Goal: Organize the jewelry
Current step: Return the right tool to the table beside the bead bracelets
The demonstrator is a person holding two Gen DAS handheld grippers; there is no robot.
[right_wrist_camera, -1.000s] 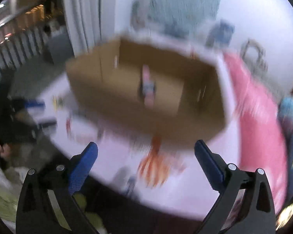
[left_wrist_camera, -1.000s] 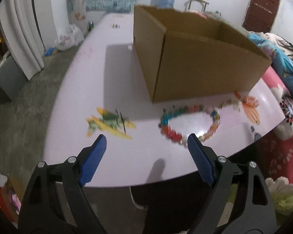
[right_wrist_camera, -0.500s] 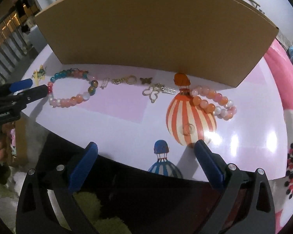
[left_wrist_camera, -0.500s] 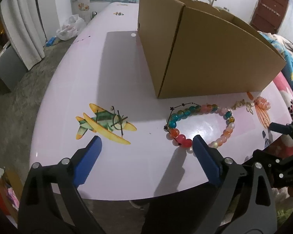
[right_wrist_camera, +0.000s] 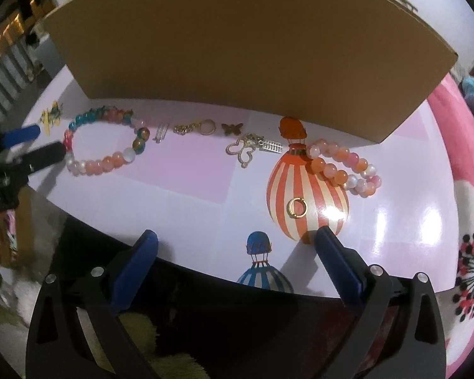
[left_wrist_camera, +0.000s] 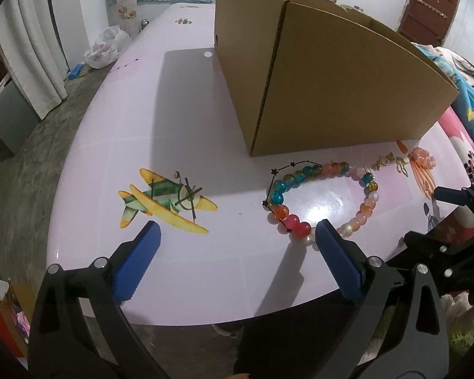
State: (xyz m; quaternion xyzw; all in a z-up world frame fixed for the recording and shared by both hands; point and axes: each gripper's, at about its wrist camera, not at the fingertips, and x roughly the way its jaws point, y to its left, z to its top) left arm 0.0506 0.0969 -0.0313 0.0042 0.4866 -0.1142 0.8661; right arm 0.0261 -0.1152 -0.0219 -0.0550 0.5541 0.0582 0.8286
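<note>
A multicoloured bead bracelet [left_wrist_camera: 324, 197] lies on the pink table in front of the cardboard box [left_wrist_camera: 325, 91]; it also shows in the right wrist view [right_wrist_camera: 106, 145]. My left gripper [left_wrist_camera: 235, 232] is open and empty, its right finger just short of the bracelet's near beads. An orange-pink bead bracelet [right_wrist_camera: 344, 167], a gold ring [right_wrist_camera: 297, 207], a butterfly pendant [right_wrist_camera: 243, 151], a small brown butterfly [right_wrist_camera: 232, 128], a gold chain clasp [right_wrist_camera: 196, 127] and a silver charm [right_wrist_camera: 161, 132] lie along the box front. My right gripper [right_wrist_camera: 237, 240] is open and empty at the table's near edge.
The tall box wall [right_wrist_camera: 237, 41] hides its inside. The table [left_wrist_camera: 173, 101] carries printed pictures: a plane [left_wrist_camera: 166, 203] and balloons [right_wrist_camera: 306, 189]. The left gripper shows at the left of the right wrist view [right_wrist_camera: 25, 145]. The table edge drops to the floor close in front.
Both grippers have come down and closer to the table. The right wrist view dropped from above the box to its front wall. The left gripper neared the multicoloured bracelet.
</note>
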